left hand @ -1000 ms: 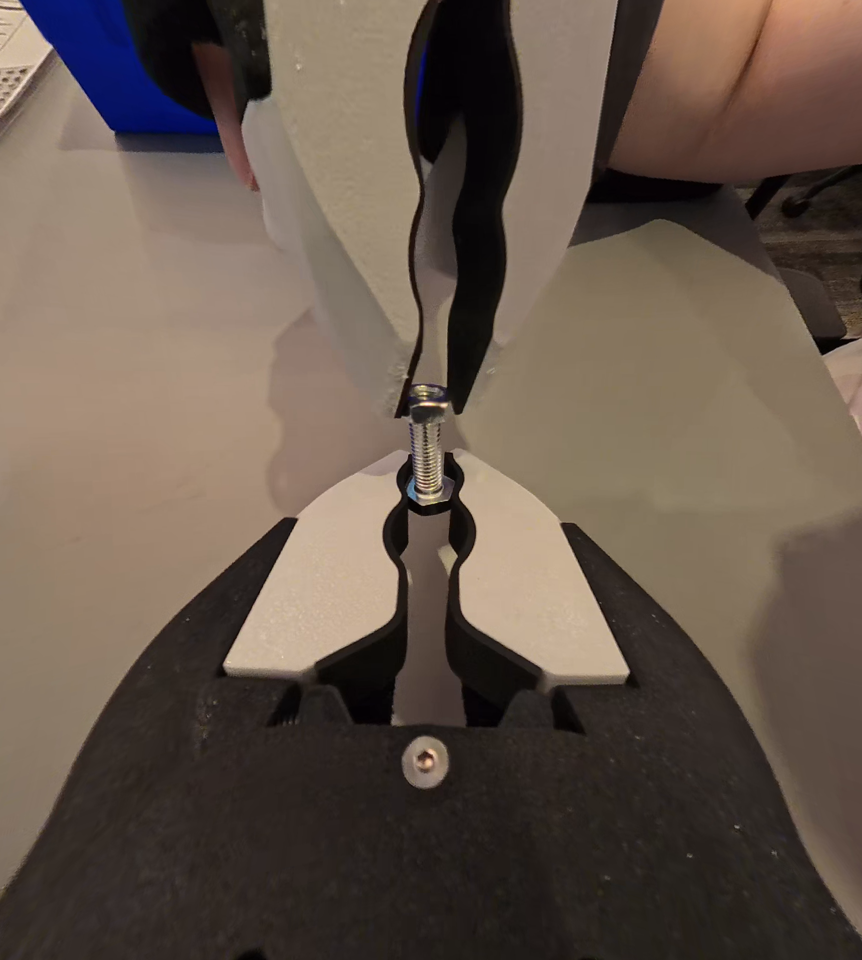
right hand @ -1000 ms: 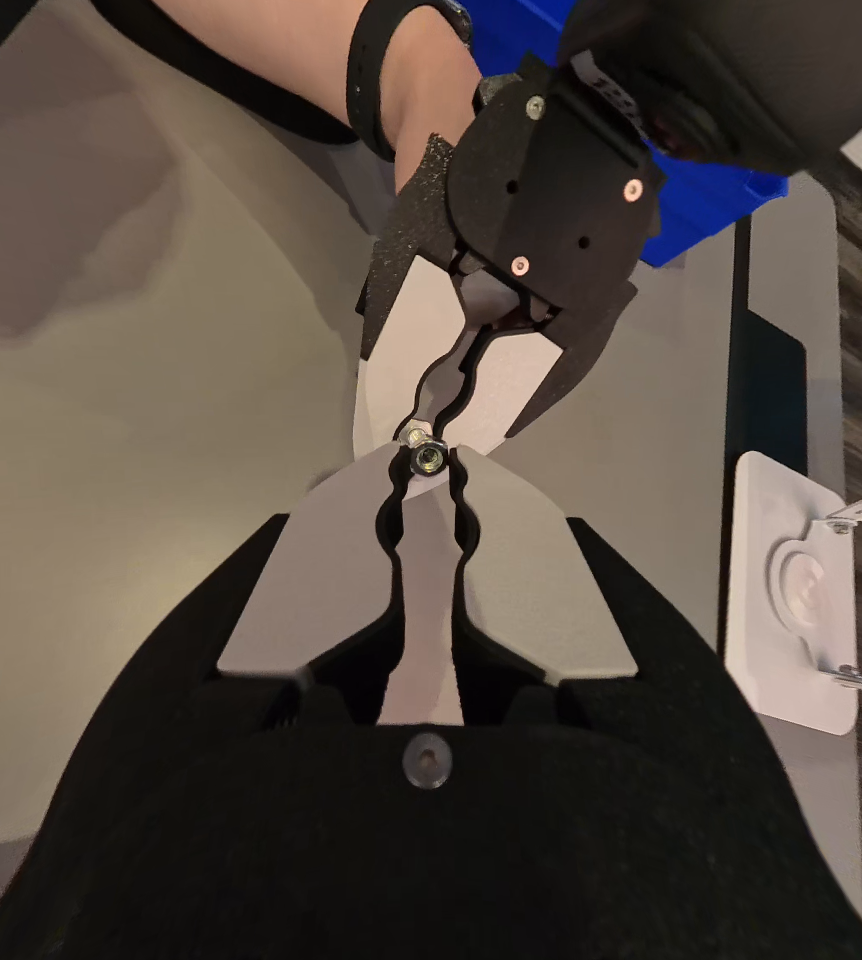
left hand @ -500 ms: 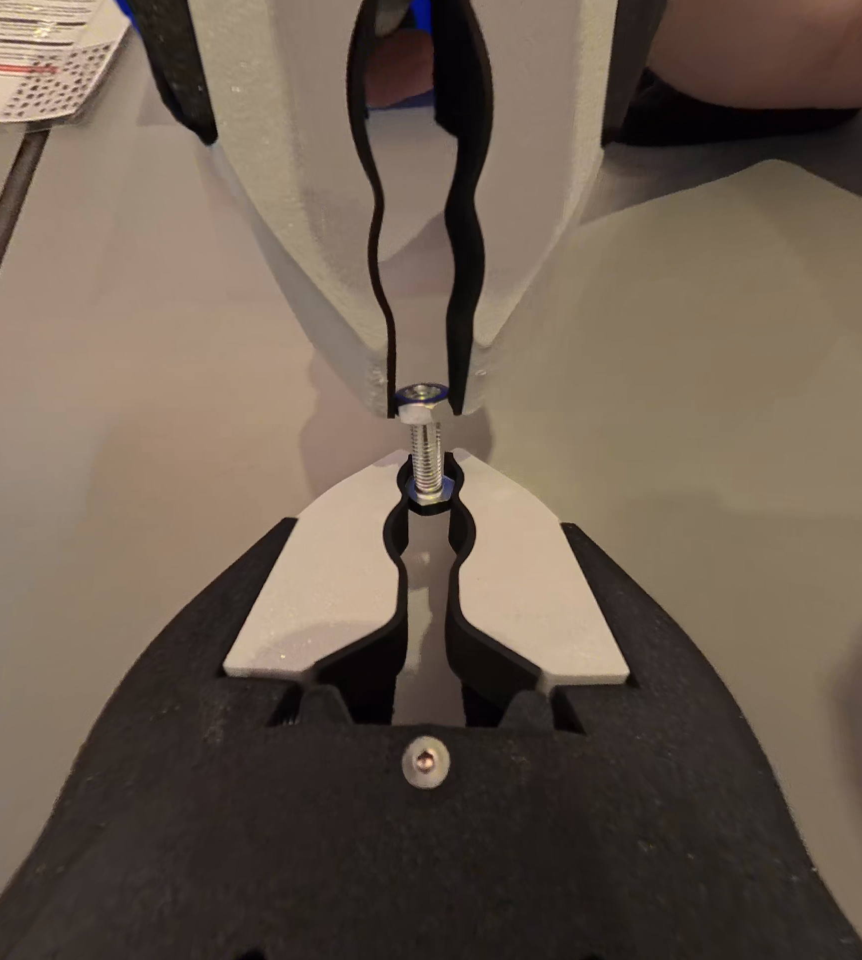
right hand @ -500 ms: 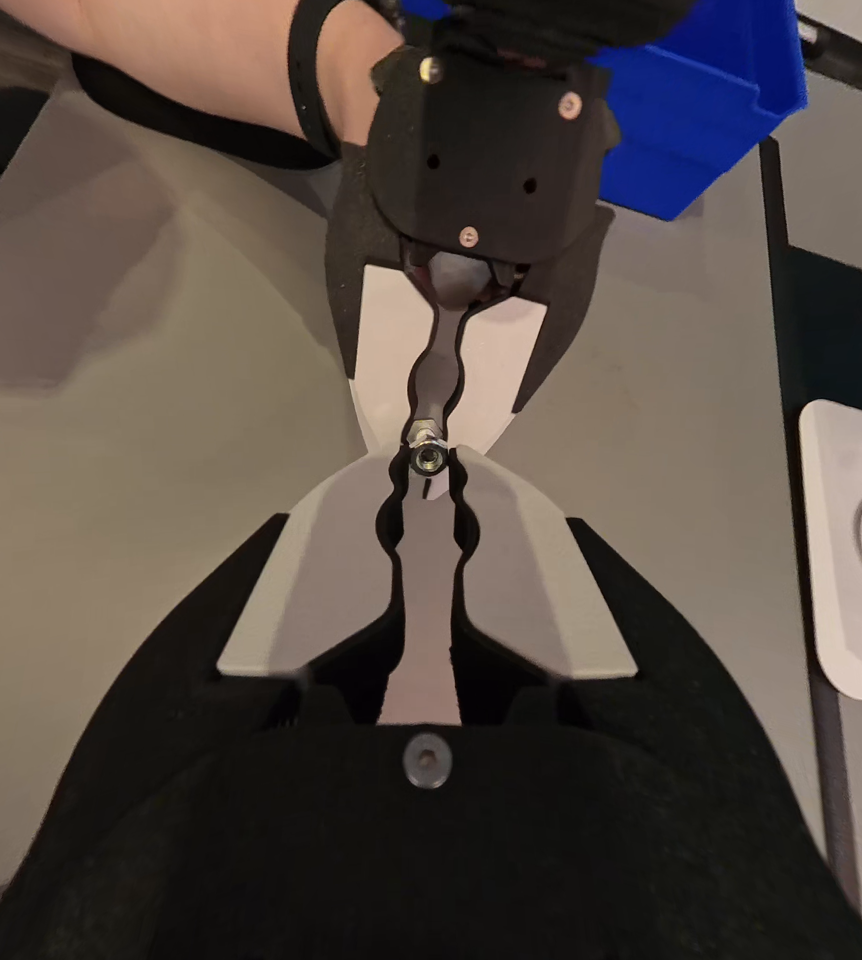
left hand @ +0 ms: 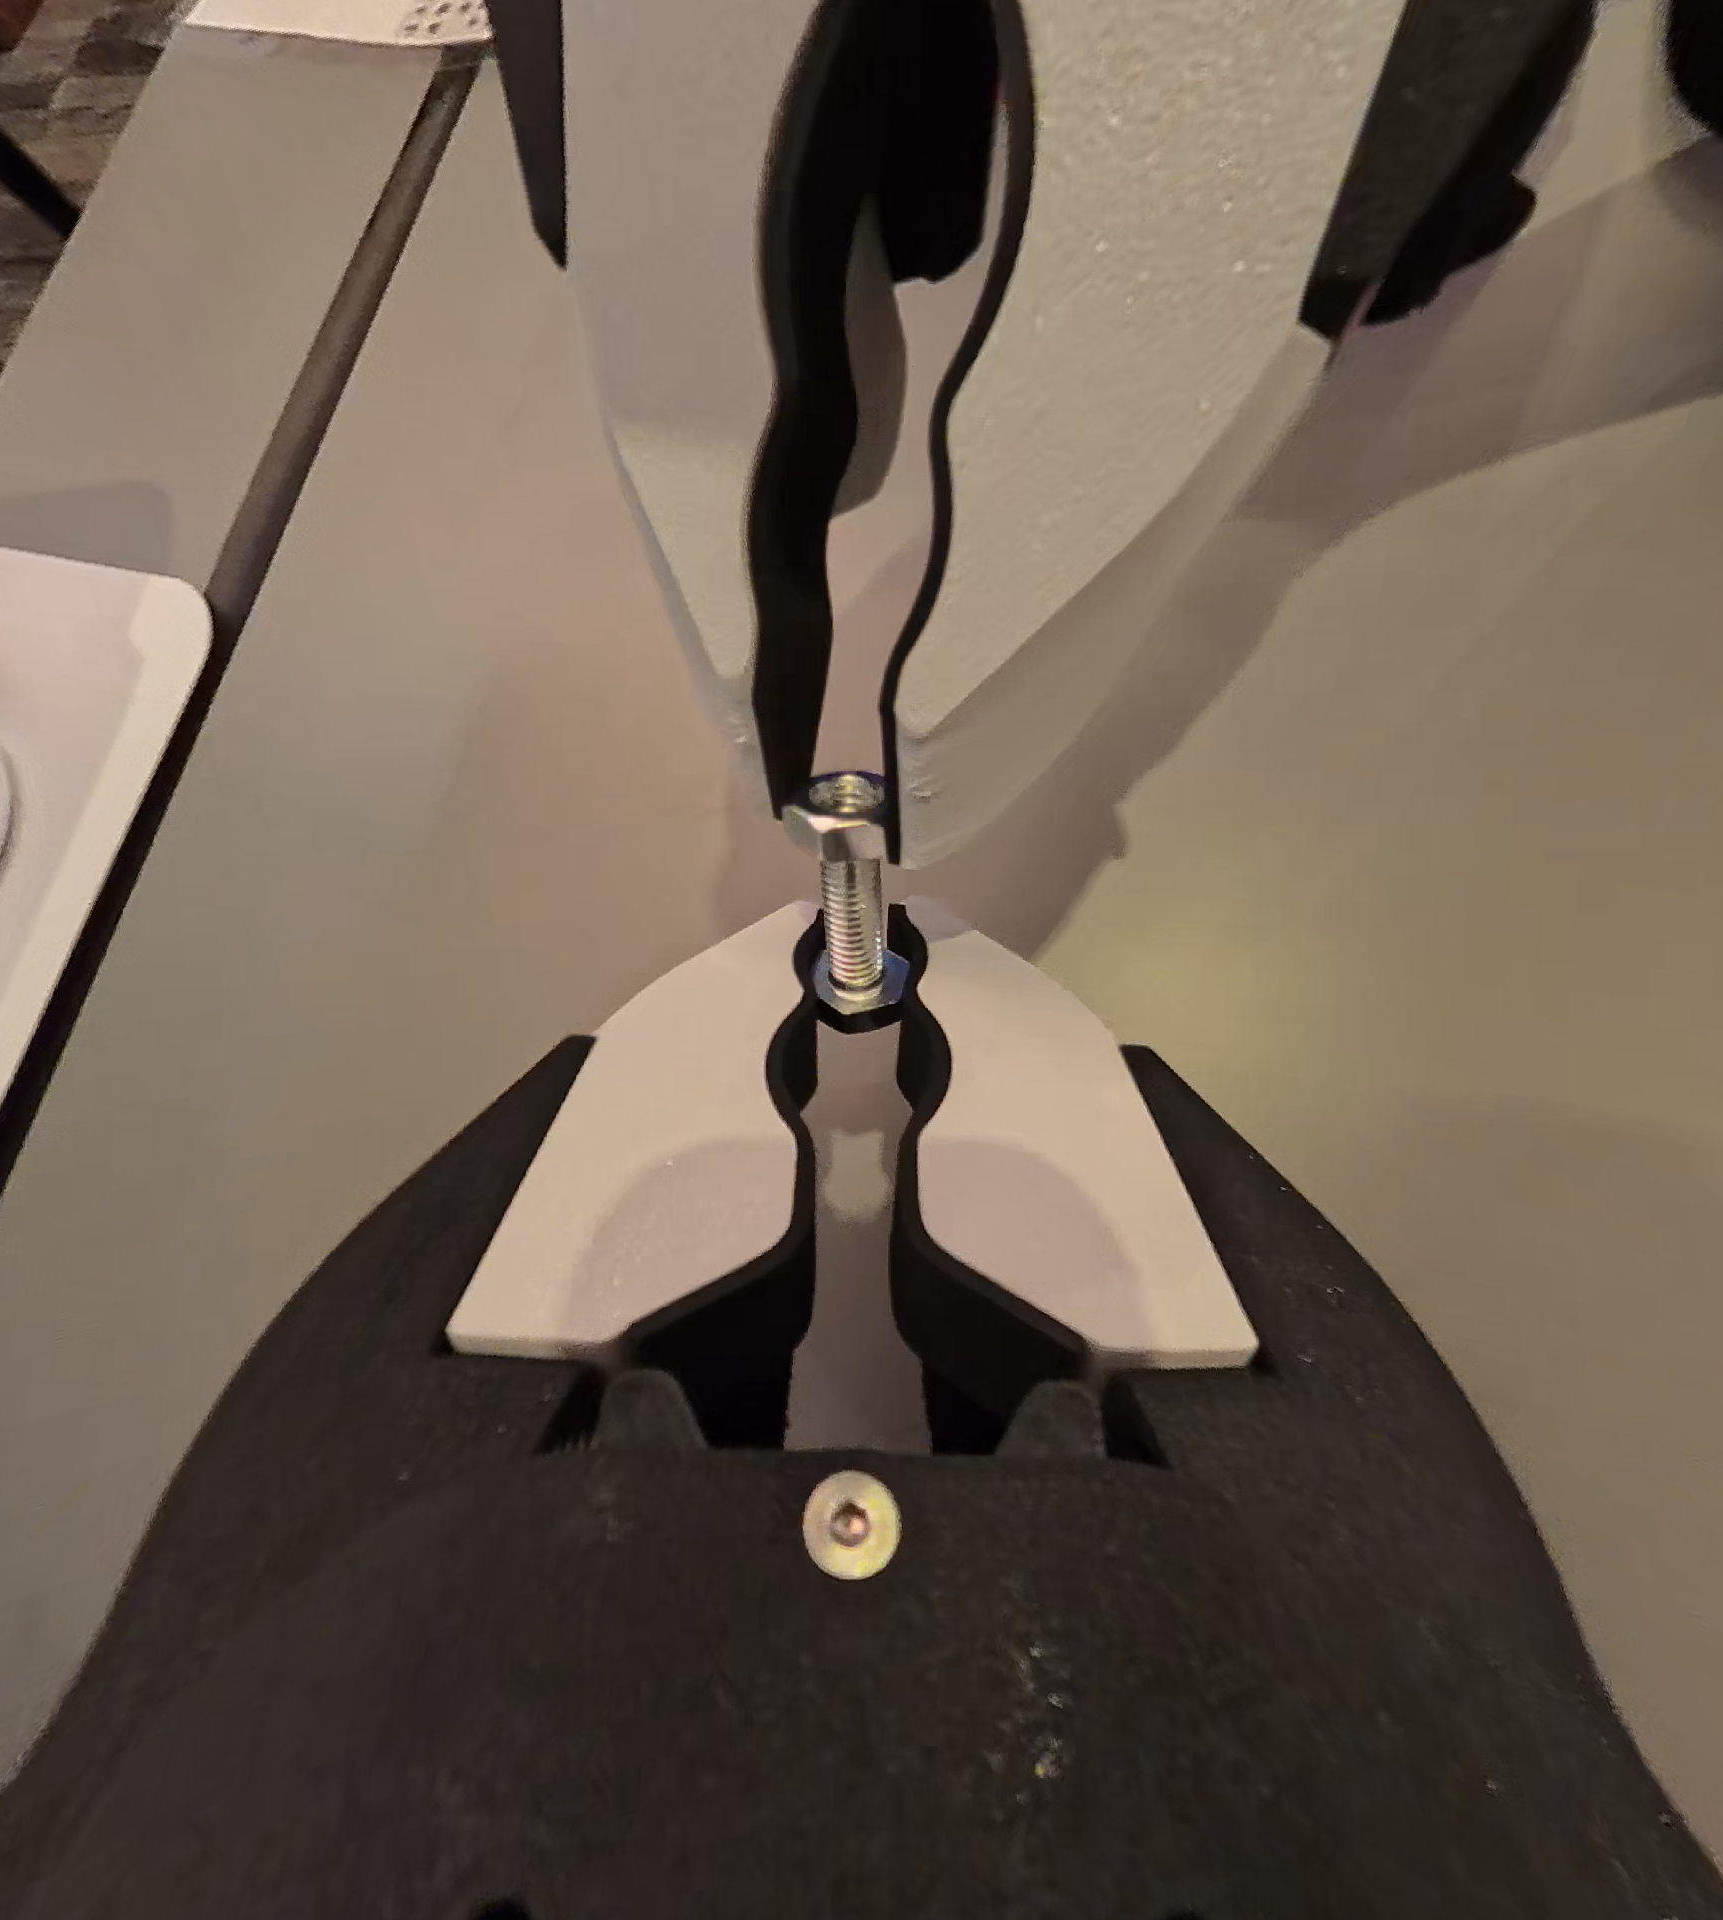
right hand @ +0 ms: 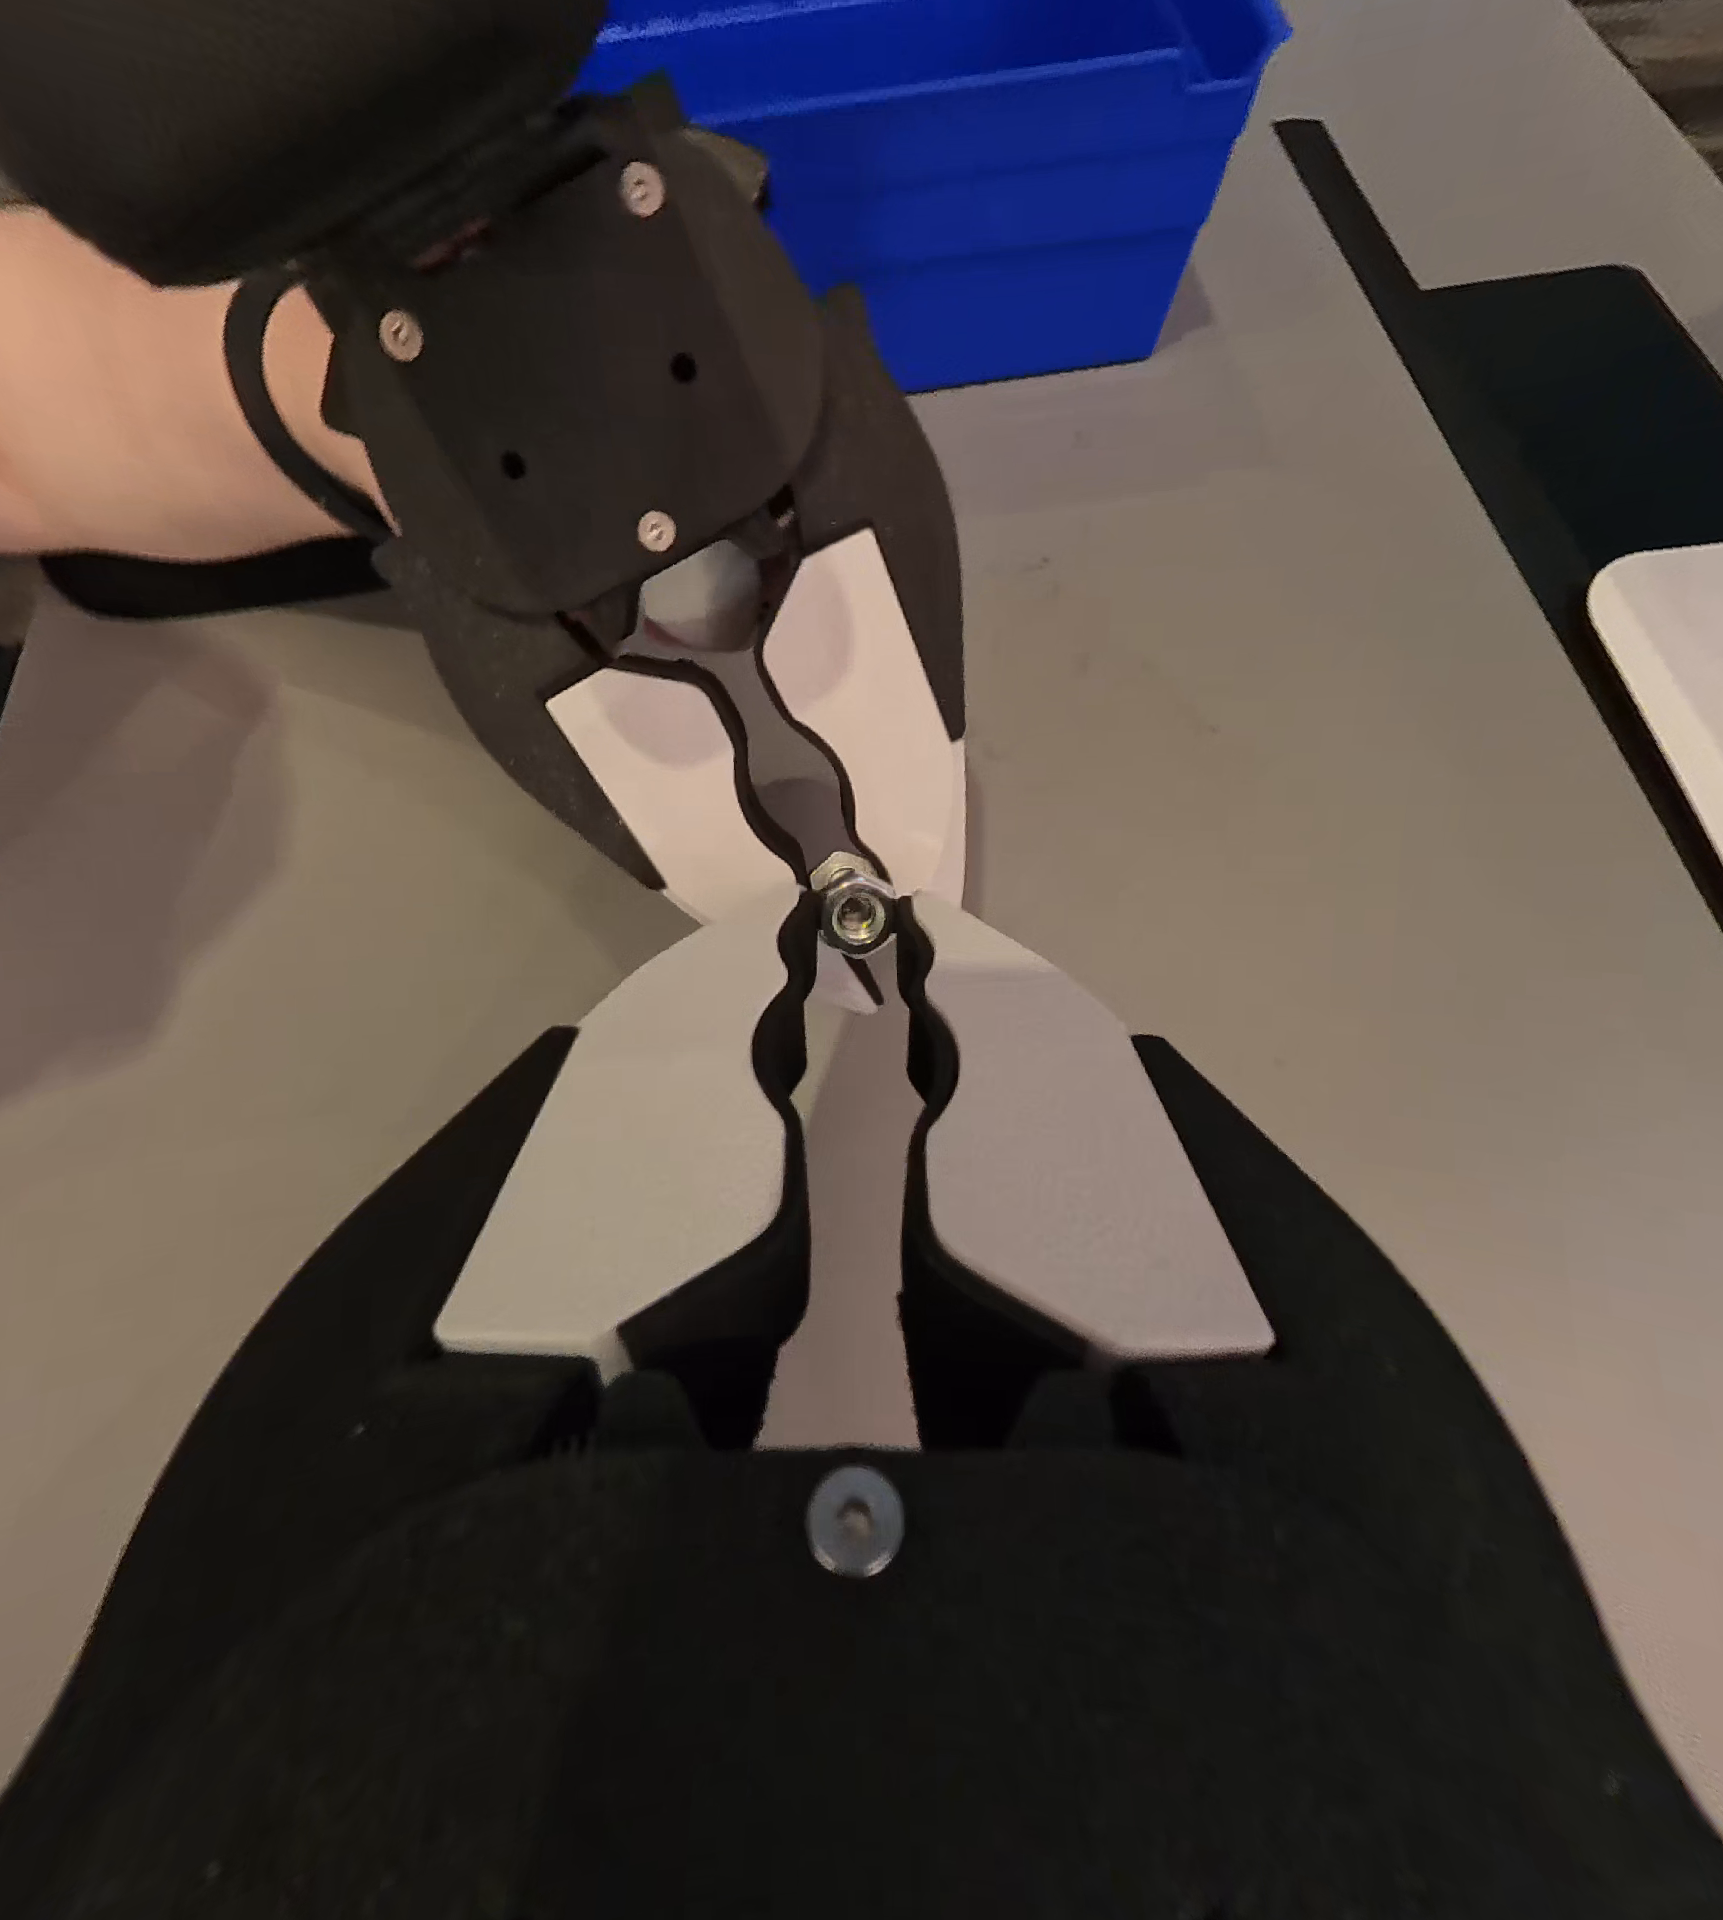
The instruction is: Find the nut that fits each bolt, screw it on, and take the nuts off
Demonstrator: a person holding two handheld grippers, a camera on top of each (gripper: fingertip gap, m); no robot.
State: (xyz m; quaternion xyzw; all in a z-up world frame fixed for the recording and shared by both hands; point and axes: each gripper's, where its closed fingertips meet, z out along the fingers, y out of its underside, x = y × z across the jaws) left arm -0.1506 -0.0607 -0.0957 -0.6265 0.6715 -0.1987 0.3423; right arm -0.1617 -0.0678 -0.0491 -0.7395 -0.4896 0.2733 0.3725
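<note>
- Step in hand: one pairing is mid-thread, held in the air above the counter [left hand: 1459, 935], with neither part resting on it.
- The left tool [left hand: 857, 940] is closed on the hex head of the bolt [left hand: 846, 914]. The threaded shank points away from it toward the other tool.
- The right tool [right hand: 855, 925] is clamped by its tips on the nut [left hand: 836, 819], which sits at the very far end of the shank.
- The nut's threaded bore looks open from behind, so I judge only the first few threads are engaged. Most of the shank between nut and head is bare.
- Done, as far as can be seen: a nut that appears to fit has been found and is started on its bolt.
- Left to do: whether the nut is on its way on or off cannot be told from here. Either way, turning remains, and so does freeing the nut.
- No other bolts or nuts show on the counter, so how many pairs remain cannot be told. The inside of the blue bin [right hand: 992, 208] at the far side is hidden.
- Count of task things: one bolt, one nut, two tools.
- Count of the rest: one blue bin; one white tray [left hand: 57, 831] with a round recess, lying on one black mat [right hand: 1615, 416] at the counter's edge; one forearm [right hand: 57, 416] behind the left tool.
</note>
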